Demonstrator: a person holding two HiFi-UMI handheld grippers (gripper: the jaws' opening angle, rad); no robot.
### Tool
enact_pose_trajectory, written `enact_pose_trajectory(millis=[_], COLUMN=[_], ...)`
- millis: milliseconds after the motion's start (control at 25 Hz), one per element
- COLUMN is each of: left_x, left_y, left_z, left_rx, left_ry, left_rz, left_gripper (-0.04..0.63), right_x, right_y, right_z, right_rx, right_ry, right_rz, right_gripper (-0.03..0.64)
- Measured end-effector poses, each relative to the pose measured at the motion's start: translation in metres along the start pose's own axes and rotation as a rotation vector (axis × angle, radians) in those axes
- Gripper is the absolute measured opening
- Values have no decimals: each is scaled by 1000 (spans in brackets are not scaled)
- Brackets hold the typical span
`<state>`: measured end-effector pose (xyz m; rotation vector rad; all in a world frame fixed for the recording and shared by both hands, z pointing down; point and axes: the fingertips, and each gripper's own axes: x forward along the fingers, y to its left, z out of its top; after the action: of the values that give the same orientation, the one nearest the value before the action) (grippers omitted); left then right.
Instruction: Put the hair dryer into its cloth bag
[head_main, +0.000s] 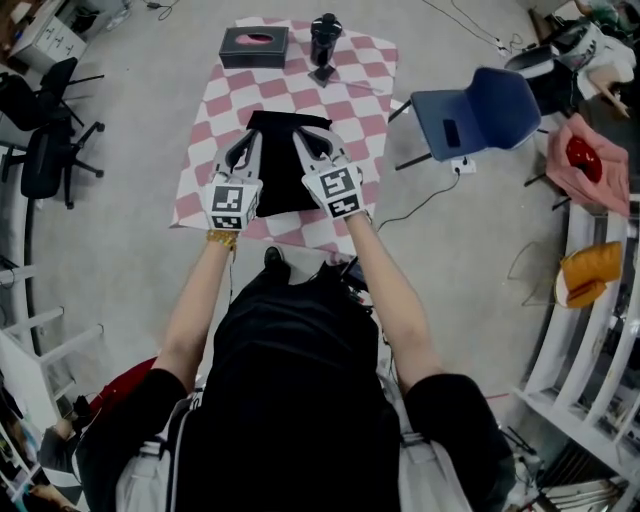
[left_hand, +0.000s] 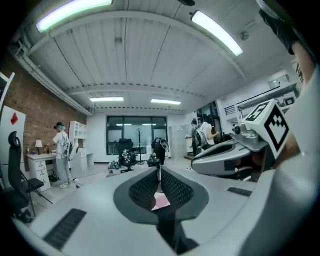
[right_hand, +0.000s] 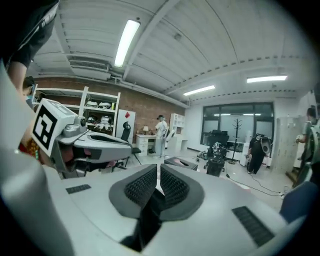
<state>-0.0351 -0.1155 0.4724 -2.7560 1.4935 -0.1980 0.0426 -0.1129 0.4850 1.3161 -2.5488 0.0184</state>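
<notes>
**Step in hand: bag pick-up. The dryer is not yet loaded.**

I read the left gripper (head_main: 244, 152) as nearly closed, with a strip of dark fabric pinched between its pads. The right gripper (head_main: 310, 148) is closed the same way on dark fabric. I judge both strips to be edges of the flat black cloth bag (head_main: 288, 180), which spans between the two grippers above the pink-and-white checked cloth (head_main: 220, 110). The black hair dryer (head_main: 325, 45) stands upright at the far edge of that cloth, just beside a dark rectangular box (head_main: 254, 47). It is well apart from the bag and untouched. I cannot tell whether the bag's mouth is open. My judgement of the next move: find and spread the mouth, keep one grip on the bag, then free the other gripper to fetch the dryer.
</notes>
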Motion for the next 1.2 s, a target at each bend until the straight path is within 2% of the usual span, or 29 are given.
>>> enact_pose_trajectory(millis=[200, 320, 600, 1200], left_x=[17, 16, 12, 6], left_y=[-11, -12, -6, 8], left_z=[13, 5, -13, -33], left_rx=[-15, -28, -45, -34], left_ry=[-38, -26, 2, 41], left_rz=[20, 22, 22, 8], left_gripper=[25, 25, 25, 25], right_x=[9, 6, 12, 29], right_y=[-7, -5, 11, 33], right_z=[16, 11, -14, -15], right_rx=[75, 121, 138, 130], right_ry=[-74, -87, -45, -29], right_rz=[-178, -233, -260, -258], right_gripper=[23, 21, 20, 15])
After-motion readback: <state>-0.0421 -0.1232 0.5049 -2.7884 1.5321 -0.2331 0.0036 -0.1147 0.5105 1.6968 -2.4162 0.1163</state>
